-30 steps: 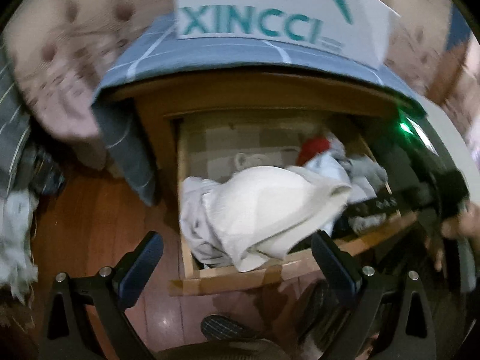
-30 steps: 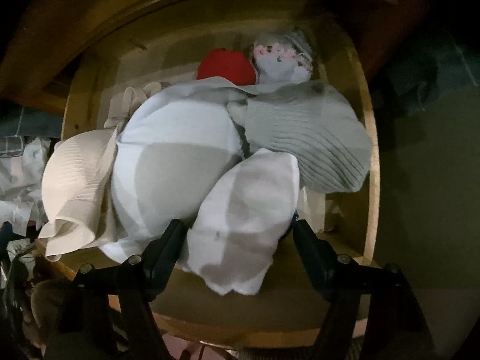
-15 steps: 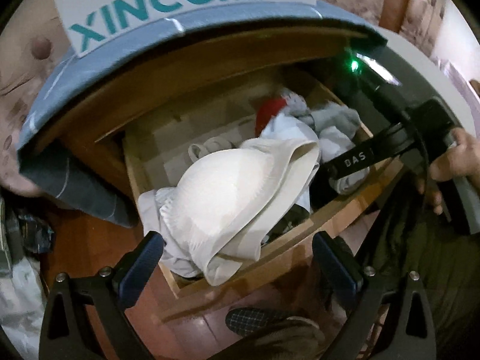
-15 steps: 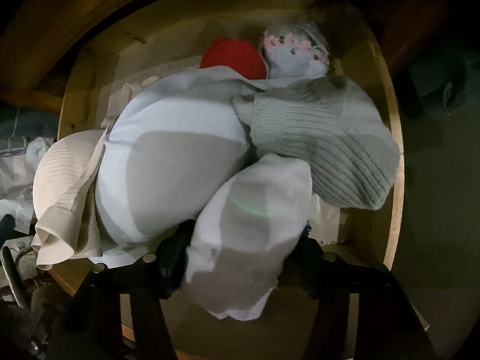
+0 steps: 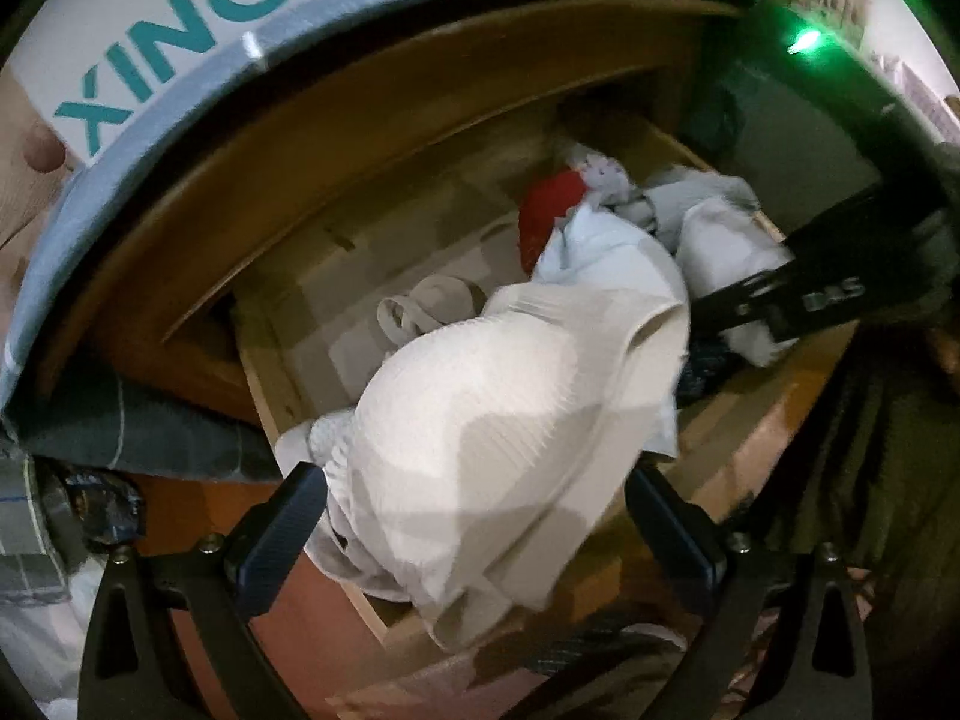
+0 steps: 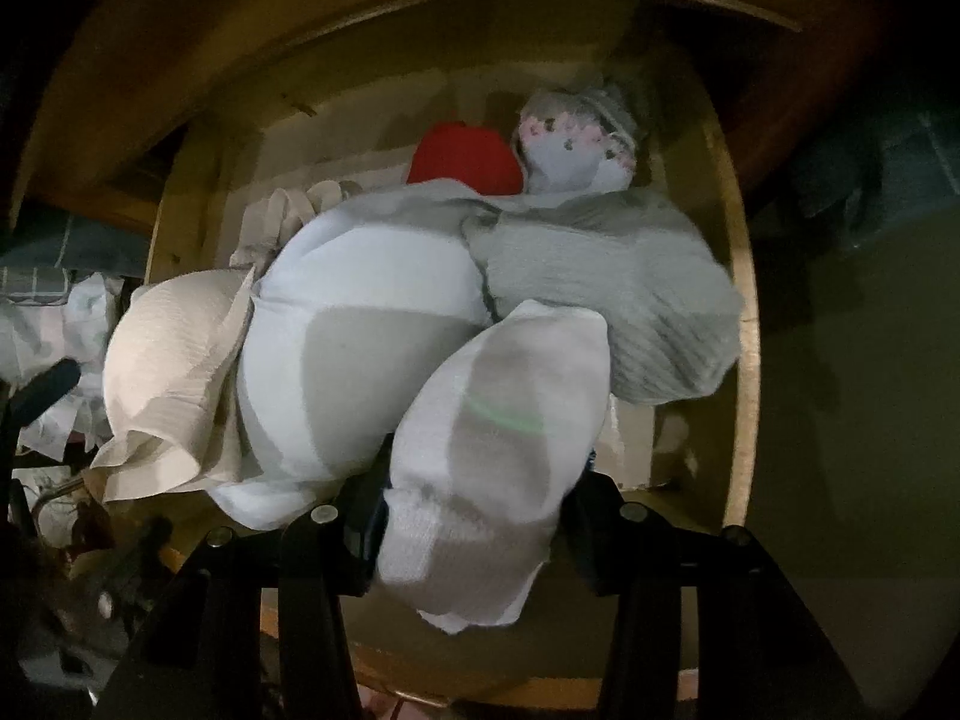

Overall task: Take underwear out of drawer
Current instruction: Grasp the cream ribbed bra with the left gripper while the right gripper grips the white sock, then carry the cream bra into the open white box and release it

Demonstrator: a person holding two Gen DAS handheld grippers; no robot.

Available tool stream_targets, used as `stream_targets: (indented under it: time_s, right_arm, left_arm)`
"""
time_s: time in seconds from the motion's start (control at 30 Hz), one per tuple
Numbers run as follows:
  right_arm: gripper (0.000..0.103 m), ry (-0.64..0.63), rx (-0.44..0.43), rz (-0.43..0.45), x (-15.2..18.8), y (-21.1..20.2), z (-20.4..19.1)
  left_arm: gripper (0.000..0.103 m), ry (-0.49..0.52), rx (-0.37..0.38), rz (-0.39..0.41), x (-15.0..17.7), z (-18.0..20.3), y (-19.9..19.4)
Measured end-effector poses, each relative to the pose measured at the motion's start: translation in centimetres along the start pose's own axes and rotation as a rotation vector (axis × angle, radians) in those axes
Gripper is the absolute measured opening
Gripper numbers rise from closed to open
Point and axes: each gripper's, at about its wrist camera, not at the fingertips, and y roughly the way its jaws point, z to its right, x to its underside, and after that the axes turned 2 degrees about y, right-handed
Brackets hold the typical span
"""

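Right gripper (image 6: pixel 474 525) jaws closing, pads pressed on white knitted garment (image 6: pixel 498 420) in open wooden drawer (image 6: pixel 741 360), left gripper (image 5: pixel 477 531) jaws spread wide around cream ribbed underwear (image 5: pixel 510 420) draped over drawer front

Red garment (image 6: pixel 465 159), perhaps half buried

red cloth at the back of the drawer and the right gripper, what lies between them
In the right wrist view, a pale blue-white garment lies just below the red cloth, then a white sock between the closing right gripper jaws.
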Motion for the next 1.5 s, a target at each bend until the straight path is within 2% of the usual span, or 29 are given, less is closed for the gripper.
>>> stream_targets:
  time_s: [0.13, 0.27, 0.47, 0.5, 0.57, 0.63, 0.77, 0.93, 1.03, 1.3, 1.5]
  right_arm:
    - [0.044, 0.015, -0.048, 0.029, 0.4, -0.7, 0.4]
    - [0.044, -0.006, -0.104, 0.05, 0.5, -0.8, 0.0]
    - [0.044, -0.02, -0.134, 0.084, 0.7, -1.5, -0.1]
    - [0.044, -0.017, -0.143, 0.084, 0.6, -1.5, 0.0]
    - [0.044, -0.016, -0.15, 0.09, 0.9, -1.7, 0.2]
    - [0.044, -0.021, -0.155, 0.091, 0.9, -1.8, 0.1]
    - [0.044, -0.028, -0.15, 0.1, 0.8, -1.8, -0.2]
    - [0.044, -0.039, -0.151, 0.12, 0.9, -1.9, -0.5]
    - [0.044, -0.044, -0.141, 0.124, 0.9, -2.0, -0.5]
    - [0.044, -0.048, -0.133, 0.15, 1.2, -2.3, -0.5]
    - [0.044, -0.061, -0.112, 0.186, 1.4, -2.8, -0.7]
  left_arm:
    - [0.102, 0.006, -0.023, -0.015, -0.8, -0.2, 1.2]
    - [0.102, -0.024, 0.0, -0.023, -1.5, -1.1, 1.9]
    - [0.1, -0.121, 0.027, -0.024, -2.1, -2.9, 2.4]
    - [0.098, -0.139, 0.042, -0.022, -2.1, -3.2, 2.5]
    - [0.08, -0.163, 0.072, -0.025, -2.1, -3.4, 2.5]
    - [0.077, -0.18, 0.068, -0.031, -2.1, -3.4, 2.5]
    - [0.057, -0.211, 0.085, -0.029, -2.1, -3.6, 2.2]
    - [0.045, -0.271, 0.11, -0.022, -1.7, -4.5, 1.4]
    - [0.036, -0.295, 0.099, -0.02, -1.6, -4.8, 0.9]
    - [0.031, -0.364, 0.114, 0.032, -1.0, -5.8, -1.8]
    - [0.03, -0.393, 0.097, 0.073, -0.6, -5.7, -3.7]
